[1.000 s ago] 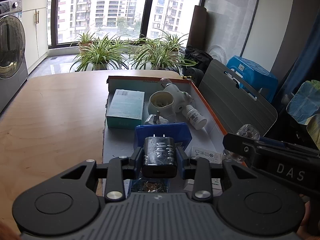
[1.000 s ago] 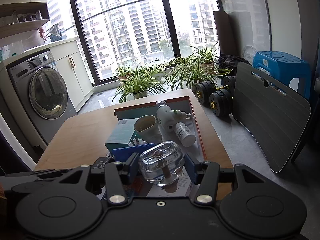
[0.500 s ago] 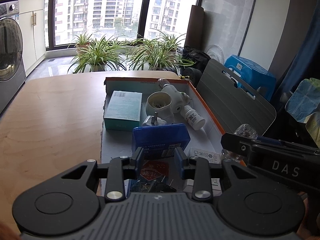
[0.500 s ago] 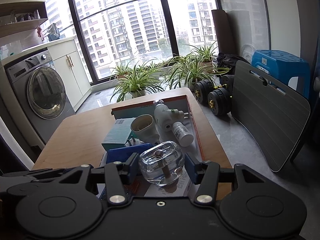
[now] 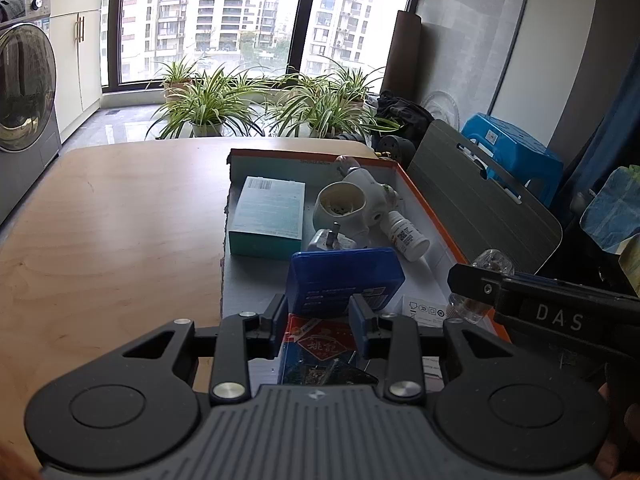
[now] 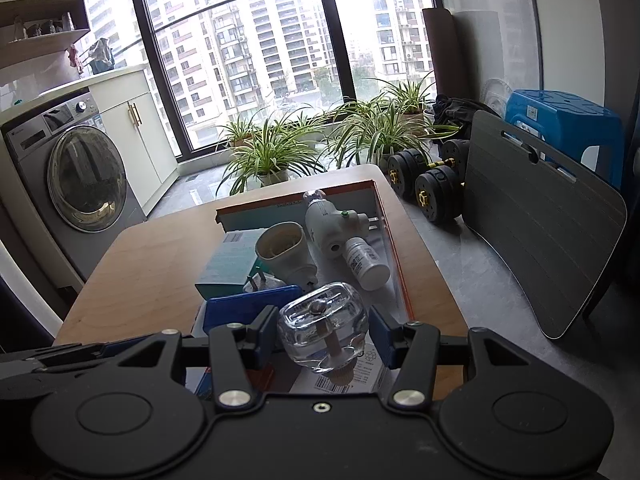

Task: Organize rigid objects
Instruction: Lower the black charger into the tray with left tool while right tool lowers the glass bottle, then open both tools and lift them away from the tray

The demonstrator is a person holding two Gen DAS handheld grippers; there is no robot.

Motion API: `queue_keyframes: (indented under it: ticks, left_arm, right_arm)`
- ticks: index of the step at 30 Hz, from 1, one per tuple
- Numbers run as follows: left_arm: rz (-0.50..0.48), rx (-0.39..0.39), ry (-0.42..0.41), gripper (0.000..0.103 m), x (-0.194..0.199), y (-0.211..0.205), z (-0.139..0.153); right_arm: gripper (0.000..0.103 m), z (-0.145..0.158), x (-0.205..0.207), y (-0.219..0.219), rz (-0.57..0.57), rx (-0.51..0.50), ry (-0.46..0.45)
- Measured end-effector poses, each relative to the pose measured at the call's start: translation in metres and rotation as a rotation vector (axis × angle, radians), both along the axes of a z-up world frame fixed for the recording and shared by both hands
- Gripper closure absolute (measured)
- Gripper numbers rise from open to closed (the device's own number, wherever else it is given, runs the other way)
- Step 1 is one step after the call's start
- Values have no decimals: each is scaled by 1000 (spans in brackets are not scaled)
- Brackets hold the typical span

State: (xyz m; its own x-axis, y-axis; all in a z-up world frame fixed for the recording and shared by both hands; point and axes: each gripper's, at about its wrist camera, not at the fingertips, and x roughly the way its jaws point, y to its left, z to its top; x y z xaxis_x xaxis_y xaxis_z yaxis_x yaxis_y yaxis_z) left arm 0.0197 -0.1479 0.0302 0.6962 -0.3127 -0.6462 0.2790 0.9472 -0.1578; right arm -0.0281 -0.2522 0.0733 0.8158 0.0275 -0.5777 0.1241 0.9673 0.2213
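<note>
An orange-rimmed cardboard tray (image 5: 442,222) lies on the wooden table. It holds a teal box (image 5: 268,216), a white cup (image 5: 340,204), a white plug fitting (image 5: 374,188), a small white pill bottle (image 5: 408,236), a white charger (image 5: 330,240) and a blue case (image 5: 348,276). My left gripper (image 5: 318,318) hovers over the tray's near end, its jaws drawn in to a narrow gap with nothing between them. My right gripper (image 6: 324,334) is shut on a clear glass bottle (image 6: 322,318) above the tray's near right corner. The bottle (image 5: 494,260) also shows in the left wrist view.
The table (image 5: 120,240) stretches bare to the left of the tray. A grey folding board (image 5: 480,208), a blue stool (image 5: 512,148) and dumbbells (image 6: 424,192) stand off the right edge. Potted plants (image 5: 208,108) line the window, and a washing machine (image 6: 80,176) is at the left.
A black charger that sat between my left jaws one second ago is gone from them, and I cannot see where it went. The right gripper has shifted slightly over the tray with the glass bottle.
</note>
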Motion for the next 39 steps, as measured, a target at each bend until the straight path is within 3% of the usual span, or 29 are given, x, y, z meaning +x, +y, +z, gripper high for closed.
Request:
queue_keyframes:
  ticks: [4, 8, 22, 27, 30, 32, 34, 39]
  left_arm:
    - [-3, -2, 0, 68, 0, 1, 0]
    - [-5, 1, -3, 68, 0, 2, 0]
    - [-12, -5, -14, 65, -11, 4, 6]
    - [-3, 7, -22, 47, -20, 2, 9]
    - [0, 25, -21, 30, -25, 0, 11]
    - [13, 45, -16, 11, -30, -1, 12]
    - [28, 74, -17, 3, -34, -2, 13]
    - [71, 114, -9, 0, -44, 0, 11]
  right_arm:
    - [41, -1, 8, -1, -1, 2, 4]
    - [36, 5, 8, -4, 5, 8, -48]
    - [33, 25, -17, -8, -41, -31, -90]
    - [23, 29, -29, -4, -28, -67, -82]
    - [18, 29, -37, -1, -13, -78, -72]
    - [17, 29, -43, 0, -3, -79, -67]
    - [16, 29, -46, 1, -5, -78, -67]
    - [13, 28, -59, 3, -12, -98, -54]
